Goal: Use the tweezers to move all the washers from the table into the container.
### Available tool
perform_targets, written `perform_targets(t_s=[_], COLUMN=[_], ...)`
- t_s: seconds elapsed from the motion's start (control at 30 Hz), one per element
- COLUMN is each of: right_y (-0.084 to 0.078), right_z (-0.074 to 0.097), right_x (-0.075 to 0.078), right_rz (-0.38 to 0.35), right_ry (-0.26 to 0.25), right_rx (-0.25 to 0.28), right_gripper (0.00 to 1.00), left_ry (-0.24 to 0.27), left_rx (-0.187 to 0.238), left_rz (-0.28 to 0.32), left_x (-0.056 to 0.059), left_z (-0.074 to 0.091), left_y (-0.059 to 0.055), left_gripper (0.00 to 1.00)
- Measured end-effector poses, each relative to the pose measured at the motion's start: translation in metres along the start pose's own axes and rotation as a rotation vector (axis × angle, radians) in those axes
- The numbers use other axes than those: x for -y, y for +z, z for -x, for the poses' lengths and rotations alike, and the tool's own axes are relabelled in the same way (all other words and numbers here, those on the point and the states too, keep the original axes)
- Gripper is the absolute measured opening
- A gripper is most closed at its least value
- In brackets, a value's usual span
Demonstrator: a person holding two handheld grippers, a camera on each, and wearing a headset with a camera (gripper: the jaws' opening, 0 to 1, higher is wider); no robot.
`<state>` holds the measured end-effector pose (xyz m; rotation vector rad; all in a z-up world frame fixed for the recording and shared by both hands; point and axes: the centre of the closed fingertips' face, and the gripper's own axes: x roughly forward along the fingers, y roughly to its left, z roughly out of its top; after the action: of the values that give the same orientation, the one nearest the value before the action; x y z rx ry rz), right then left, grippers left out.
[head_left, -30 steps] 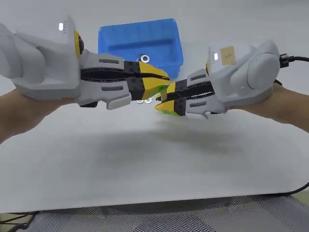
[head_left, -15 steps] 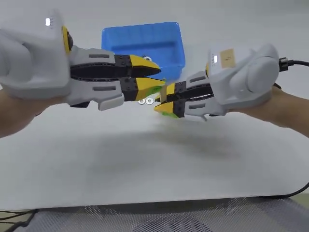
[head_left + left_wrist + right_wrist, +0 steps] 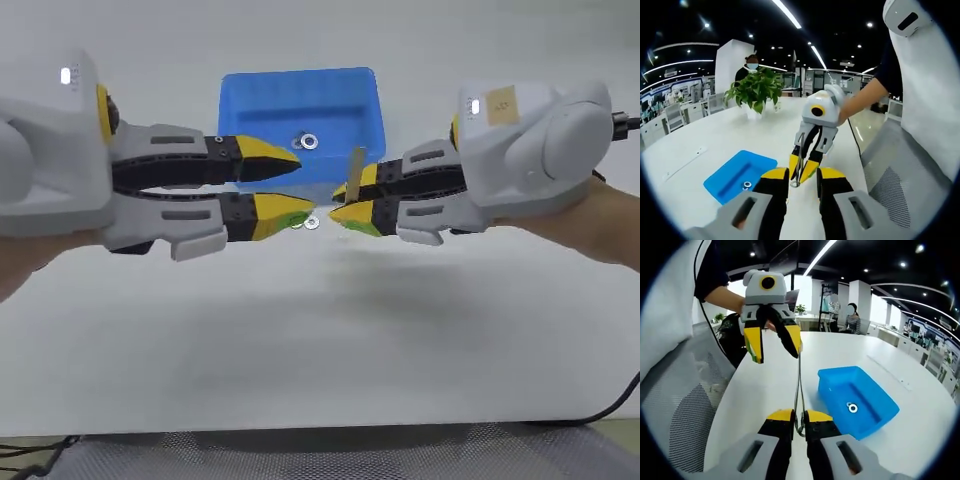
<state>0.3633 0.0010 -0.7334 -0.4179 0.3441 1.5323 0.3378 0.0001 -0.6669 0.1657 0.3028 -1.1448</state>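
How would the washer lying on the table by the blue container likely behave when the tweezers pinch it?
The washer looks thin, flat and shiny, so it is probably light but slippery, and may skid on the smooth table rather than lift. Lying flat, it seems unlikely to roll. The tweezers look slender, so they might let it slip.

Readable text: none in any of the views.
Sticker: a small tan label (image 3: 503,105) on the white housing of the right gripper (image 3: 338,203) — the faint marks on it are too blurred to read.
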Motion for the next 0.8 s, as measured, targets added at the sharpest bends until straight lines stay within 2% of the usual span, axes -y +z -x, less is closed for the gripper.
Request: perform_targets(t_s=[0.2,0.37,0.53,0.63,0.73,0.8], right_y=[0.018,0.030,0.040,0.049,0.055,0.060], right_z=[0.007,0.011,0.015,0.017,0.019,0.021], right_x=[0.006,0.010,0.012,0.018,0.025,0.033], right_rz=[0.020,0.030,0.040,0.047,0.072,0.082], right_ry=[-0.016,-0.029,-0.036,-0.049,-0.054,-0.063], right_rx=[0.009,0.024,0.026,0.032,0.030,0.031], right_gripper=[0.09,0.09,0.09,0.09,0.09,0.09], left_ry=[0.066,0.108,0.126,0.133,0.151,0.151], left_rx=[0.001,-0.011,-0.013,-0.023,-0.029,-0.037], left_rz=[0.014,0.034,0.045,0.043,0.039,0.042], left_x=[-0.008,-0.012,-0.012,-0.013,-0.015,-0.014], left_z=[0.019,0.032,0.043,0.051,0.057,0.061], left_y=[-0.003,-0.010,-0.017,-0.024,-0.028,-0.031], left_gripper=[0.35,0.40,0.48,0.52,0.61,0.64])
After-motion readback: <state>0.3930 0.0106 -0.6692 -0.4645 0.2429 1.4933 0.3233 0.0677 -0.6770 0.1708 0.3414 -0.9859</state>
